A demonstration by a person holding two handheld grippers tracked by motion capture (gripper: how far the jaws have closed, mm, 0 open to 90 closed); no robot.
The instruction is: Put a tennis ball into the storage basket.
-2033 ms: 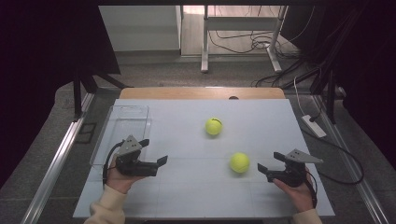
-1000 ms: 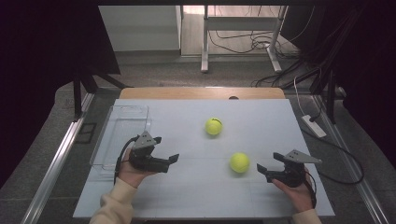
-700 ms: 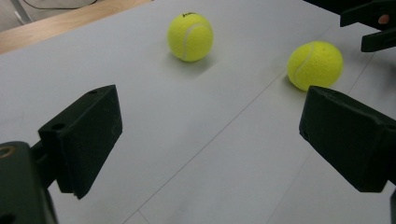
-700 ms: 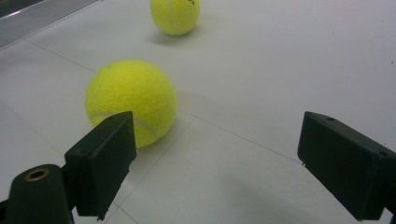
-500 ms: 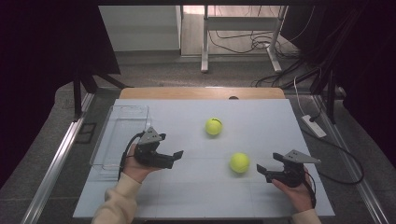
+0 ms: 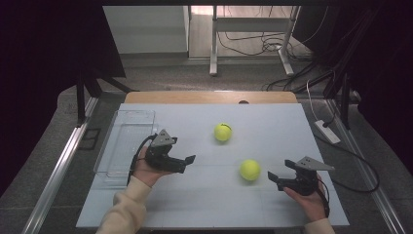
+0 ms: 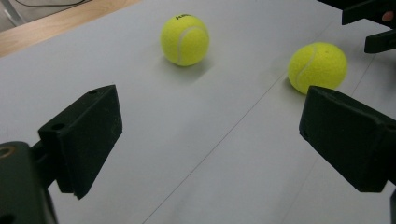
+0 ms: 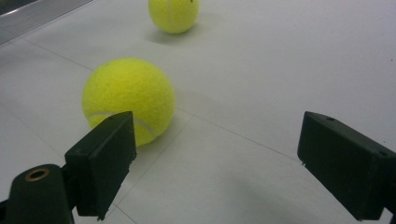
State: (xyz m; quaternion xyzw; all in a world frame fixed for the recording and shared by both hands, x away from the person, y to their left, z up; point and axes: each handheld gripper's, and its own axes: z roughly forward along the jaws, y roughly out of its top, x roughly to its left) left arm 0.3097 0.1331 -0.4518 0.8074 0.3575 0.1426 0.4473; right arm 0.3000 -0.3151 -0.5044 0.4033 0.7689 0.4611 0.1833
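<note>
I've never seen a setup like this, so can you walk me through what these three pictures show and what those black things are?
A person sits at a pale table holding a hand tool in each hand, each ending in black tongs. The overhead picture shows the left tongs and right tongs. The other two pictures come from cameras riding on each tool, looking out between its open jaws. Two yellow tennis balls lie on the table: the near ball and the far ball. A clear plastic tray sits at the left. Nothing is held.
</note>
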